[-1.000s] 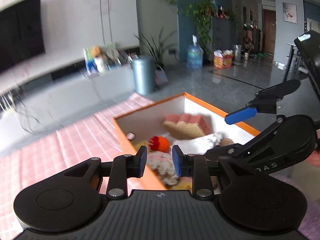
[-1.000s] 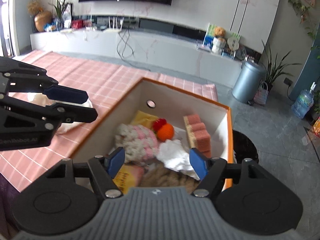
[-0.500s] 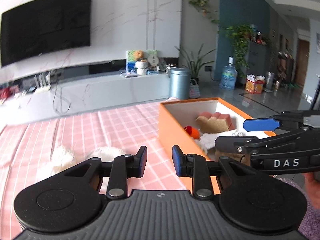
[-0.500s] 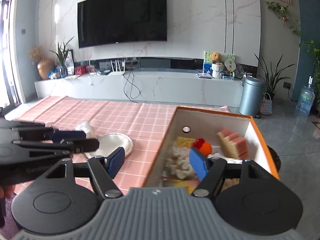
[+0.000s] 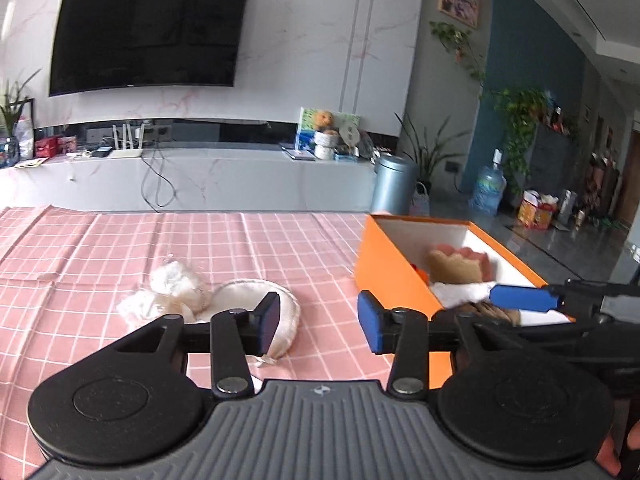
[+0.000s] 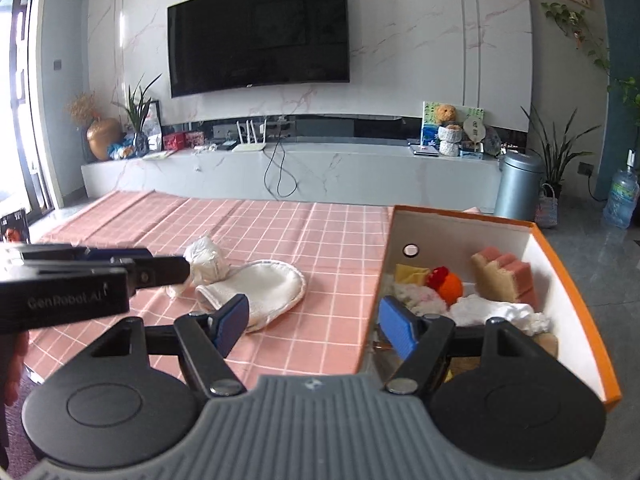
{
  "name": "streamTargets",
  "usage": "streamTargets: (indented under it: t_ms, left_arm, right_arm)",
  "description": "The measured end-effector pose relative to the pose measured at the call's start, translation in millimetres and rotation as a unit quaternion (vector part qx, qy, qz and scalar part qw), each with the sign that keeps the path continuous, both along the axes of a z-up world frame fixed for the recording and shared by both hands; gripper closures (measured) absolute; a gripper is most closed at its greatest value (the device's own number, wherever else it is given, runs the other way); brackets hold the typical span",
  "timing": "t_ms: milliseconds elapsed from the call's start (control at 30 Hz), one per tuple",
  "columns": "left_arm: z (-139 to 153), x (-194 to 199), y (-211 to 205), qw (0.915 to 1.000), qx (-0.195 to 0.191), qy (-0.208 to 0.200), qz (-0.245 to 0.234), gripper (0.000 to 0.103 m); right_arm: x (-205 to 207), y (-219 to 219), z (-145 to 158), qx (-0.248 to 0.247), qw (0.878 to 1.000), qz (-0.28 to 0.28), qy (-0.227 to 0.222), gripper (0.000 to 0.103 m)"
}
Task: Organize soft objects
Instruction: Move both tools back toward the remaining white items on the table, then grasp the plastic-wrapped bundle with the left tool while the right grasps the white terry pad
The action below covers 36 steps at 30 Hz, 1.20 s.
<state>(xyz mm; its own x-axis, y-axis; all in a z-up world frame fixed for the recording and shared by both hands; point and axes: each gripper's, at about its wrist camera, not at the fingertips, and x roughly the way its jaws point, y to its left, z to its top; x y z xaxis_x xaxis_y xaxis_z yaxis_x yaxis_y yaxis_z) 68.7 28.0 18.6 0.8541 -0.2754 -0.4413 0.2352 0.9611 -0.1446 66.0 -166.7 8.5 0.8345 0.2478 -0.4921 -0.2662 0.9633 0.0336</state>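
Left wrist view. Left tool (image 5: 318,322): blue pads apart and opening, nothing between them, held above the desk (image 5: 120,240), which was covered in a pink checked cloth. Round white pad (image 5: 244,300): lay flat on the desk toward the near edge, just beyond the tool's left finger. Crumpled white wad (image 5: 176,286): touching the round pad on its left side. Orange box (image 5: 390,276): stood open at the right edge of the desk; a tan-and-pink sponge (image 5: 456,266) and a white fluffy cloth (image 5: 460,292) were visible inside. Right tool (image 5: 532,300): entered from the right, over the box's near end.

Right wrist view. Right tool (image 6: 314,324): pads wide apart, empty, straddling the box's left wall. Orange box (image 6: 576,300): contained the sponge (image 6: 502,280), an orange knitted ball (image 6: 450,286), a yellow item (image 6: 408,272), a pink-and-white fluffy item (image 6: 416,296) and the white cloth (image 6: 496,312). Round white pad (image 6: 268,288) and wad (image 6: 206,260): on the desk left of the box, touching each other. Left tool (image 6: 160,270): came in from the left, its tip close by the wad; contact could not be told.
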Motion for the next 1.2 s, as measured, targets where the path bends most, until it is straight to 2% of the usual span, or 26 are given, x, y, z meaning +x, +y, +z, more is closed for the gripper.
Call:
streamTargets:
  t_ms: [133,233,333,533,600,667,900,1067,1200]
  left_arm:
    - [-7.0,5.4,11.1,0.9998,-0.003,-0.003,0.02,0.038]
    - [-17.8,9.2,25.9,0.9992,-0.018,0.001,0.037,0.032]
    - [-30.7,19.0,40.6,0.9981,-0.012,0.007,0.059,0.026]
    - [-55.7,44.4,73.3,0.9937,-0.005,0.036,0.106,0.022]
    - [-59.6,53.7,82.7,0.9927,-0.003,0.045,0.112,0.022]
    - [-62.2,64.4,90.1,0.9919,0.008,0.049,0.117,0.022]
    - [-64.2,102.4,105.6,0.9941,0.049,0.046,0.085,0.016]
    - [-70.7,128.8,114.8,0.9951,0.047,0.055,0.068,0.015]
    - [-79.1,145.1,117.9,0.9949,0.065,0.064,0.043,0.015]
  right_arm:
    - [12.4,14.8,-7.0,-0.008,1.0,0.017,0.011,0.032]
    - [27.9,26.1,-16.2,-0.012,0.999,0.027,0.029,0.029]
    - [47.3,38.9,-28.4,-0.018,0.998,0.034,0.044,0.025]
    - [93.0,69.6,-50.4,-0.027,0.995,0.03,0.088,0.024]
    - [107.7,78.7,-55.9,-0.027,0.994,0.026,0.099,0.019]
    - [119.6,87.0,-62.1,-0.024,0.994,0.024,0.109,0.018]
    - [156.1,113.7,-75.8,-0.007,0.99,0.005,0.143,0.012]
    - [175.3,130.3,-87.2,-0.017,0.987,-0.001,0.162,0.011]
    - [187.0,133.1,-97.2,-0.018,0.983,-0.012,0.182,0.01]
